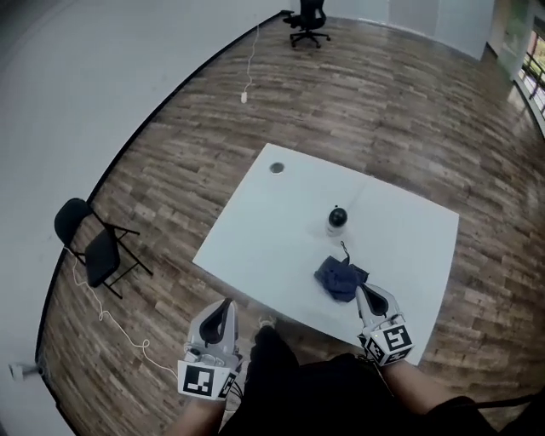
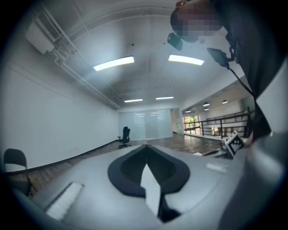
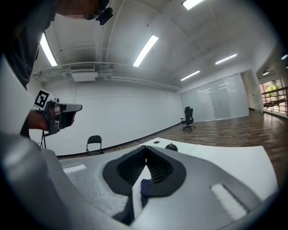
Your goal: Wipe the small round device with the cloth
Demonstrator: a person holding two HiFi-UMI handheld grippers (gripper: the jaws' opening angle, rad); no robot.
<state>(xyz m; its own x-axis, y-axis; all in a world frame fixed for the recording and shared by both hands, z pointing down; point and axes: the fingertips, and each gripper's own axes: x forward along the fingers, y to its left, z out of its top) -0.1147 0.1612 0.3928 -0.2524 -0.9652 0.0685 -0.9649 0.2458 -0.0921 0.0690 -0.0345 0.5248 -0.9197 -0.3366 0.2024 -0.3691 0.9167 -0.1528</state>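
Note:
The small round device, black on top with a pale base, stands near the middle of the white table. The right gripper view shows the device just beyond the jaw tips. A crumpled dark blue cloth lies on the table nearer to me. My right gripper is shut, its tips at the cloth's right edge, and a bit of blue cloth shows beneath the jaws. My left gripper is shut and empty, off the table's near left corner, over the floor.
A round grommet hole sits at the table's far left corner. A black folding chair stands on the wooden floor to the left, with a white cable trailing near it. An office chair is far back.

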